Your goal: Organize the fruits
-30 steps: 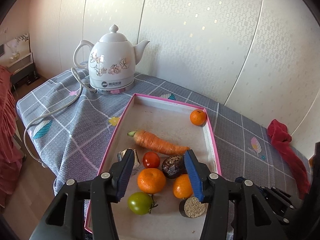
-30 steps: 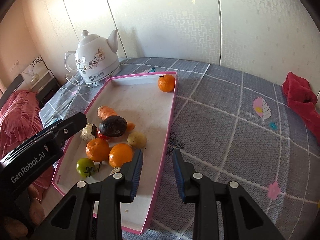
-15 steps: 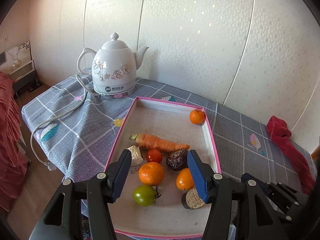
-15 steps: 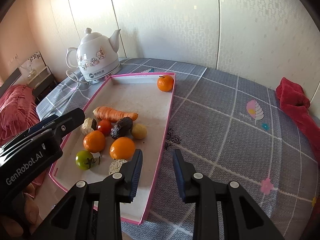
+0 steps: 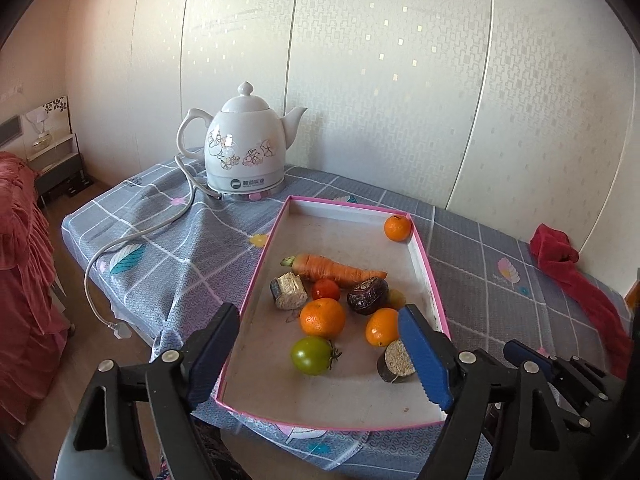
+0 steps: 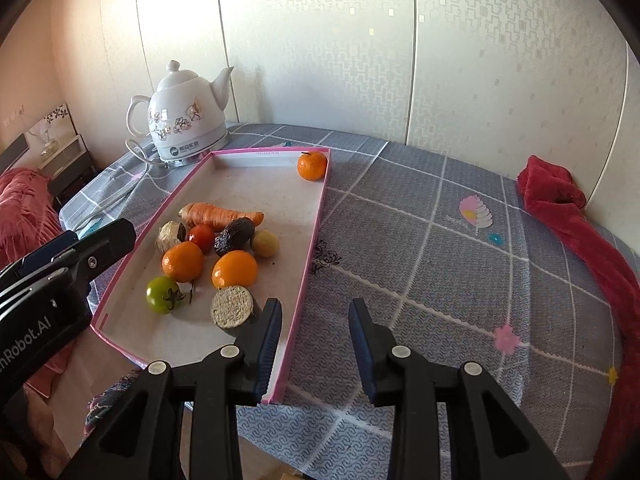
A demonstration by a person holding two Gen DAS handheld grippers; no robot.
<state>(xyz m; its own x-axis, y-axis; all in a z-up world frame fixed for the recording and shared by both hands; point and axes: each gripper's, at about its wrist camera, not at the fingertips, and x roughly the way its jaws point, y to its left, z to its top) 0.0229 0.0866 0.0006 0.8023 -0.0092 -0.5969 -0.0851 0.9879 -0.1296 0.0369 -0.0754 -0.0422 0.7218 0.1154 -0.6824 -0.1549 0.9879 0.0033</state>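
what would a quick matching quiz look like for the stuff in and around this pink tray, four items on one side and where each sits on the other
Column one:
1. lone orange
2. green tomato
3. white kettle
4. red cloth

Column two:
A. on the tablecloth along the right edge of the table
B. far right corner of the pink tray
C. on the tablecloth just past the tray's far end
D. inside the tray, near its front left end

Pairs: 1-B, 2-D, 3-C, 4-A
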